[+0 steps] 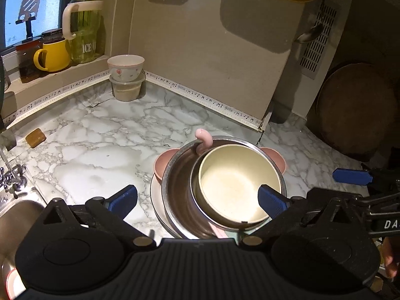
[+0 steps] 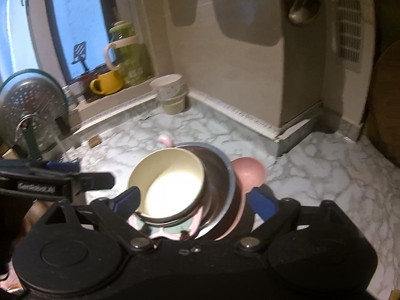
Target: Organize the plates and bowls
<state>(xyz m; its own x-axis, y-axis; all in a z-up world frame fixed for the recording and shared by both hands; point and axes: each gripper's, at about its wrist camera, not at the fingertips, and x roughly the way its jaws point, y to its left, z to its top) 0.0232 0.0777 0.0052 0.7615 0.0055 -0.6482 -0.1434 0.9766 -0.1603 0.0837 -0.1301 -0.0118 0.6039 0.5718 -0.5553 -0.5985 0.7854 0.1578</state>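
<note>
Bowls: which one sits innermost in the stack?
The cream bowl with pale interior, nested tilted inside the steel bowl; the floral bowl stands apart on a tub.

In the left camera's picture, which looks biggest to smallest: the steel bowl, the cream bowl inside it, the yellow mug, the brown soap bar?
1. steel bowl
2. cream bowl
3. yellow mug, though it stands farther away, so it may be larger than it looks
4. brown soap bar

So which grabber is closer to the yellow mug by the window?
Left. The left gripper hovers over the stacked bowls on the side toward the yellow mug; the right gripper is further over, away from the window.
</note>
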